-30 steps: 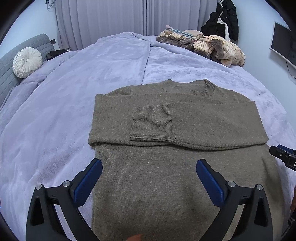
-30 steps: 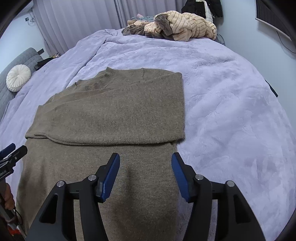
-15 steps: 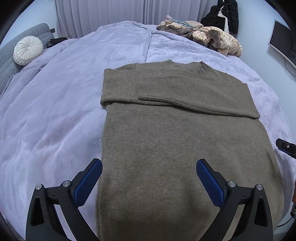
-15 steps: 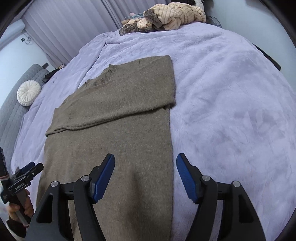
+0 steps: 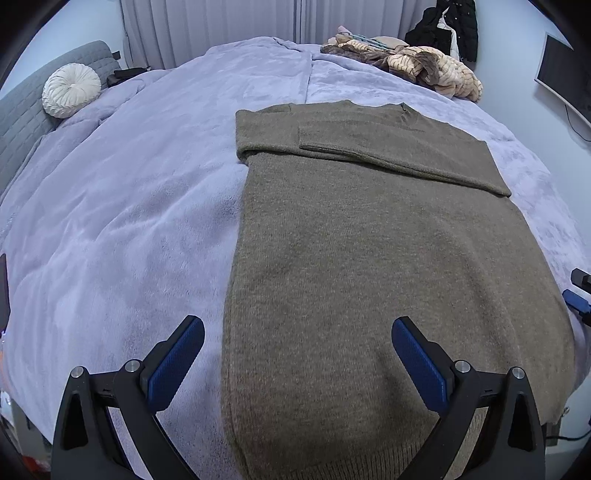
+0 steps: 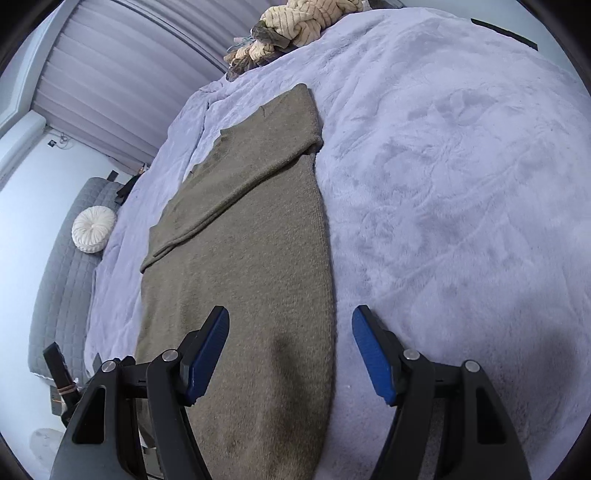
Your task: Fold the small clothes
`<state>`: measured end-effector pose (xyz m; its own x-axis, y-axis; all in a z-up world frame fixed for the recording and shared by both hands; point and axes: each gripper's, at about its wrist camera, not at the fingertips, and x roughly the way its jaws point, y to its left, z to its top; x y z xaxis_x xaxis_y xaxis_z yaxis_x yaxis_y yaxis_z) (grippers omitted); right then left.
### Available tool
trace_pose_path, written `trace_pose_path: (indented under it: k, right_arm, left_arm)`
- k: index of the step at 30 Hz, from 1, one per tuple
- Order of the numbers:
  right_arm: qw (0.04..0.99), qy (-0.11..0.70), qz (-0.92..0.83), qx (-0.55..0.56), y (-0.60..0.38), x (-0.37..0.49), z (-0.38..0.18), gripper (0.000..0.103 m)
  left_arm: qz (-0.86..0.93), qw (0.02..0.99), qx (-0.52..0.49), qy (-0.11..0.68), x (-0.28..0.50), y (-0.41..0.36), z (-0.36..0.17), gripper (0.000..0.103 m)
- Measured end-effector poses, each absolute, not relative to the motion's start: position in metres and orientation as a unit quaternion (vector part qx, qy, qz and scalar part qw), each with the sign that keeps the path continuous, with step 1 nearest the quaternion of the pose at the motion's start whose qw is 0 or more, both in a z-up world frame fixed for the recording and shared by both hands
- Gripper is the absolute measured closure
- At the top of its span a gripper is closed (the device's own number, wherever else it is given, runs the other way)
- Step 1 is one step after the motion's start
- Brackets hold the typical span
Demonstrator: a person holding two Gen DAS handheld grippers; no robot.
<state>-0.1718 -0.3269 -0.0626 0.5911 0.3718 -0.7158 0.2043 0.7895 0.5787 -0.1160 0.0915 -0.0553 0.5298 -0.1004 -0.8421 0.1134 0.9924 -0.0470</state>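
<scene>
Brown knitted sweater (image 5: pixel 388 258), sleeves folded across, lies flat on the lilac bed (image 5: pixel 129 221) while left claw (image 5: pixel 297 349) and right claw (image 6: pixel 290 338) hover wide apart, empty.

Lavender blanket (image 5: pixel 147 206), grey headboard (image 5: pixel 22 122), pleated curtains (image 5: pixel 207 26)

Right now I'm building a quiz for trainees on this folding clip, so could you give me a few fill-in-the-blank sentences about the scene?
1. The brown sweater lies flat with both ____ folded across its chest.
2. The bedspread under it is pale ____.
3. Neither the left gripper nor the right gripper holds anything; the jaws of both are ____.
4. The round white cushion rests against the ____ headboard.

Missing words: sleeves; purple; open; grey
</scene>
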Motion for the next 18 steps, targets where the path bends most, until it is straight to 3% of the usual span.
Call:
trace_pose_path:
  k: [18]
  right_arm:
    - [0.822,0.454,0.118,0.325,-0.319,-0.218,-0.069,0.03]
  left_arm:
    - [-0.175,0.828,-0.074,0.527,-0.166,0.128,-0.08,0.001]
